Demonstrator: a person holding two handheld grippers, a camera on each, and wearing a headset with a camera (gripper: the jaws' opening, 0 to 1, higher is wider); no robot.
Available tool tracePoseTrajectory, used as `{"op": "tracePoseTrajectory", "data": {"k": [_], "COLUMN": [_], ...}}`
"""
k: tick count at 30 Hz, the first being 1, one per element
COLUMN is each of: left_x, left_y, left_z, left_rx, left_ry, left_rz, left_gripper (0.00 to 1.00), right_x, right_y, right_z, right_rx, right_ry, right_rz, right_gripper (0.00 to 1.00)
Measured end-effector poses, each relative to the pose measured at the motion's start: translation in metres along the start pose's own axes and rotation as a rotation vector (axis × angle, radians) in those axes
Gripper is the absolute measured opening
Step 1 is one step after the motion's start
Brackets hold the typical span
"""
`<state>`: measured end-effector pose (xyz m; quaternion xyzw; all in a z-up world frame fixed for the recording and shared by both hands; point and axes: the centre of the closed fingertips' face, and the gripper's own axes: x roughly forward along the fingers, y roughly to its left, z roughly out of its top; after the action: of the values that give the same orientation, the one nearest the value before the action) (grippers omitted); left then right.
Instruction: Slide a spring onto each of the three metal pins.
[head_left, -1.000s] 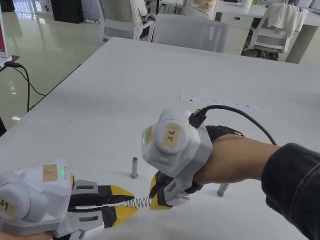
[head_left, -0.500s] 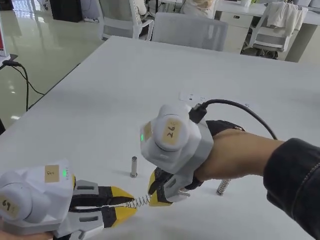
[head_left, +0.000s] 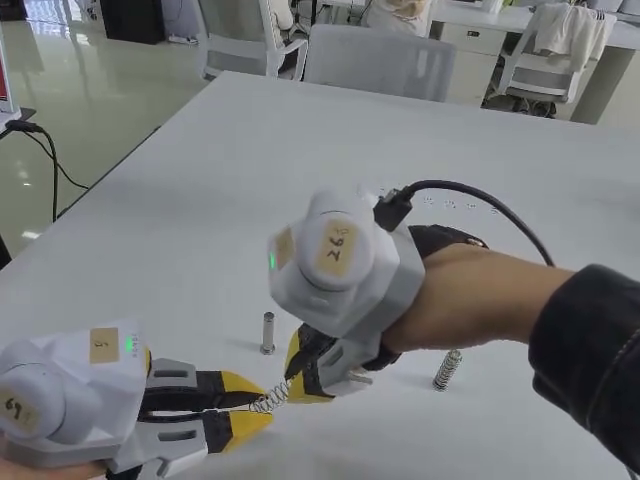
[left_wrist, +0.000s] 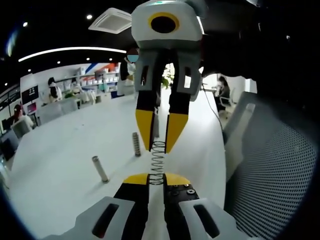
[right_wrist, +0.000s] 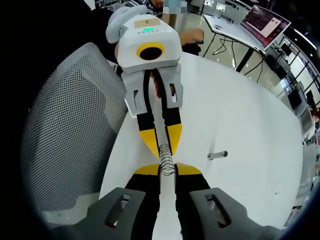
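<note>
The left gripper (head_left: 262, 405) is pinching one end of a spring (left_wrist: 158, 161) with its yellow tips closed tight on it. The right gripper (left_wrist: 159, 146) is pointing straight back at it, tip to tip, and the two are sitting very close together, low over the white table (head_left: 250, 180). The spring is stretching across the little gap between them. Its other end is reaching in between the right gripper's yellow tips.

The right gripper's jaws are squeezed narrow around a held pin (head_left: 360, 378), and a short silver end of it is poking out behind the jaws. I cannot tell how far the spring is going onto that pin.

A bare pin (head_left: 268, 333) is standing upright on the table just behind the grippers. A pin with a spring (head_left: 447, 369) around it is standing off to the right, near the person's wrist. A black cable (head_left: 470, 195) is curving away from the right gripper.
</note>
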<state>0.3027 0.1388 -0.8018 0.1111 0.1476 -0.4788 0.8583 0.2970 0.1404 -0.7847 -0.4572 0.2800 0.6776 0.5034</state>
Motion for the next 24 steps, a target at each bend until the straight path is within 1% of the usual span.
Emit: {"op": "tracePoseTrajectory", "data": {"k": [13,20,24], "left_x": [0.001,0.001,0.001], "left_y": [-0.001,-0.002,-0.002], "left_z": [0.003,0.003,0.002], "left_rx": [0.007,0.01,0.01], "left_ry": [-0.003,0.001,0.001], "left_rz": [-0.004,-0.007,-0.007], "left_gripper": [0.02,0.02,0.02], "right_x": [-0.004,-0.003,-0.002], "right_y": [0.003,0.003,0.005], "right_z": [0.018,0.021,0.02], "right_rx": [-0.015,-0.02,-0.012], "right_ry": [-0.046,-0.055,-0.054], "right_rz": [-0.005,-0.005,0.01], "right_gripper": [0.07,0.08,0.08]}}
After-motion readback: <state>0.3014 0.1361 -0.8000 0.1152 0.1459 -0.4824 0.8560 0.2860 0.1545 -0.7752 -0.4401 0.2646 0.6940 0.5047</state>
